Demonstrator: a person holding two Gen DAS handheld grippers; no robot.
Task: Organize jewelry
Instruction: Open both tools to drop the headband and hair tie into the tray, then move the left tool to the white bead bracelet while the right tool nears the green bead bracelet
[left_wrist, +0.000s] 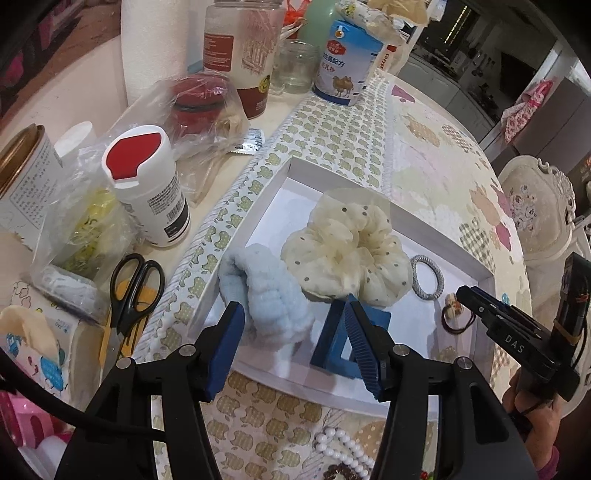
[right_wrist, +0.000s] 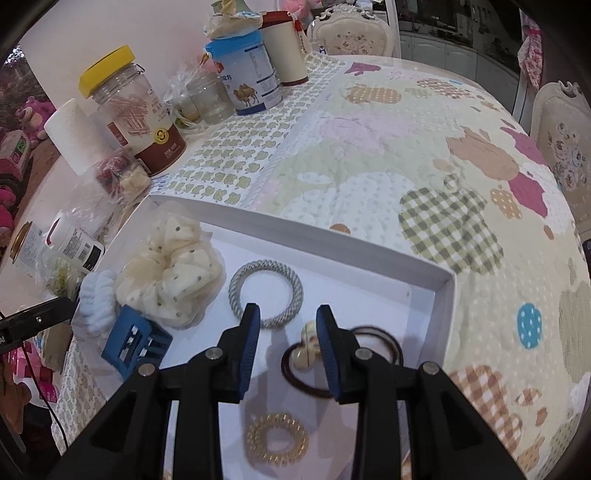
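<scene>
The white tray (right_wrist: 445, 295) sits on the quilted counter (right_wrist: 406, 147) and already holds most of the hair pieces: a cream dotted scrunchie (left_wrist: 343, 251), a pale blue fluffy band (left_wrist: 266, 295), a blue claw clip (left_wrist: 343, 343), a silver woven hair tie (right_wrist: 266, 293), a gold coil tie (right_wrist: 277, 441) and a thin brown elastic with a cream charm (right_wrist: 308, 349). The left hand-held gripper (left_wrist: 295, 347) hangs over the tray's near edge with its jaws wide apart and nothing between them; the right hand-held gripper (right_wrist: 286, 354) stands partly apart above the brown elastic, pads clear of it. A white bead necklace (left_wrist: 347, 450) lies outside the tray on the counter, and likely comes next. It looks light but loose and slippery, so it would probably sag and swing; pinching a bunched section rather than one bead seems safer. The scrunchie and fluffy band are soft and forgiving anywhere. The clip is stiff plastic, best taken across its flat sides. The thin elastic lies flat and is hard to pinch, so its charm is the easier hold.
</scene>
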